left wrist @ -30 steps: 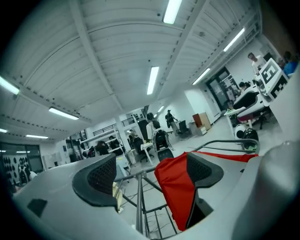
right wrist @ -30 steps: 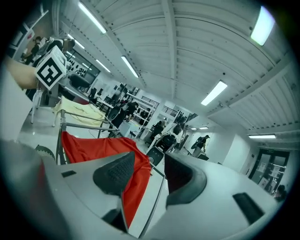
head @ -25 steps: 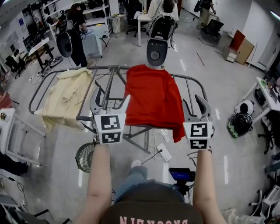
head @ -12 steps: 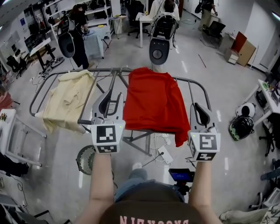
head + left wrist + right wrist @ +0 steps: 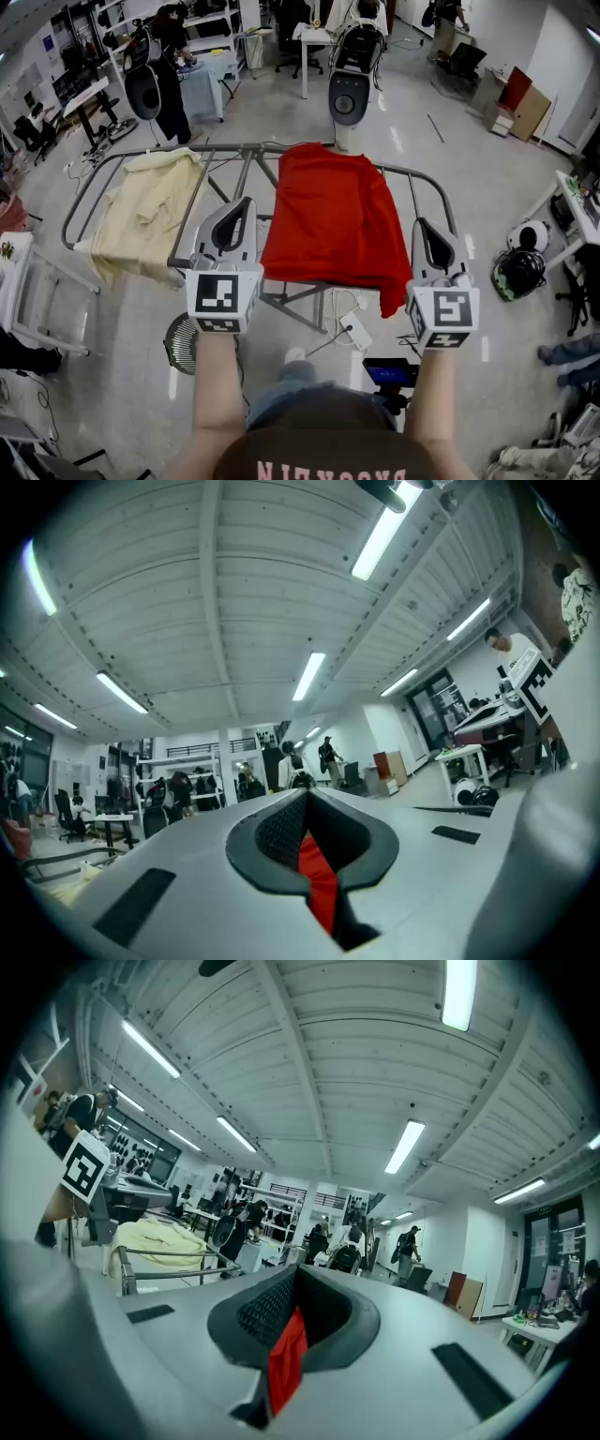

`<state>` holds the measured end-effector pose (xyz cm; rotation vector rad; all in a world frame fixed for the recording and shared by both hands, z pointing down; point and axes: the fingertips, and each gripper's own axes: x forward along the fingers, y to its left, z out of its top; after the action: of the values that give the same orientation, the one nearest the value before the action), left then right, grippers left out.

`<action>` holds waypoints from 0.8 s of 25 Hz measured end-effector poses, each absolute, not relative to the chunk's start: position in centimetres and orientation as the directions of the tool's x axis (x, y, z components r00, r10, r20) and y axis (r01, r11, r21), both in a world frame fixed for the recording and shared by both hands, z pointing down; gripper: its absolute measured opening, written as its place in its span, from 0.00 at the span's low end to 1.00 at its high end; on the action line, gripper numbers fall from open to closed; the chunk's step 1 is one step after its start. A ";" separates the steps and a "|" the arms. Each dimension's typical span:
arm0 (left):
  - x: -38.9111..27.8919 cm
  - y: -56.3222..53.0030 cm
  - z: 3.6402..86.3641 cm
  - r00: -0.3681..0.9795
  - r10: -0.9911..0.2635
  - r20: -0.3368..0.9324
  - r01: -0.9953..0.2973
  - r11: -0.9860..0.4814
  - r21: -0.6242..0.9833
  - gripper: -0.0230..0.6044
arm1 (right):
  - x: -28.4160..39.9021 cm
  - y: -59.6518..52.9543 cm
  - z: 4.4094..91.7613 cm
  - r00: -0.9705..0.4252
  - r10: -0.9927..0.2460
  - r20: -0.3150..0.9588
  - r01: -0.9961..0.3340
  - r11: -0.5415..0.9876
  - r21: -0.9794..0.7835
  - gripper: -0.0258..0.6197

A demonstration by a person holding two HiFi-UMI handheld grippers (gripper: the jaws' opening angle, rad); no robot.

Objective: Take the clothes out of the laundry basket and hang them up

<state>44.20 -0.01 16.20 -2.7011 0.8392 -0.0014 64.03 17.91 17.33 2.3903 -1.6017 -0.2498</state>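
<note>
Red shirt lies draped flat over rack, right of cream garment. Left gripper and right gripper hover level at the rack's near edge, flanking the shirt. Both jaws are fully closed and appear empty; red shows only through the slit. Hanging looks done. Next: reopen the jaws and reach down to the likely basket under the rack.

Since a second earlier, the left gripper and right gripper closed their open jaws beside the red shirt, apparently gripping no cloth.
</note>
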 end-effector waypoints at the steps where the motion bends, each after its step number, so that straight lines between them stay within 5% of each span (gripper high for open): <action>1: 44.2 -0.2 16.0 0.827 -0.554 -0.096 -0.555 -0.777 -0.296 0.04 | 64.1 17.8 17.2 0.382 -0.924 -0.003 -0.881 -0.365 0.302 0.04; 20: 43.5 -2.6 15.0 0.825 -0.554 -0.115 -0.558 -0.763 -0.327 0.04 | 64.5 16.4 17.2 0.419 -0.908 0.003 -0.863 -0.397 0.313 0.04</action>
<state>43.53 -2.58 15.03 -2.6586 0.8386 0.0156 64.52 16.40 17.18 2.4106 -1.5433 -0.2443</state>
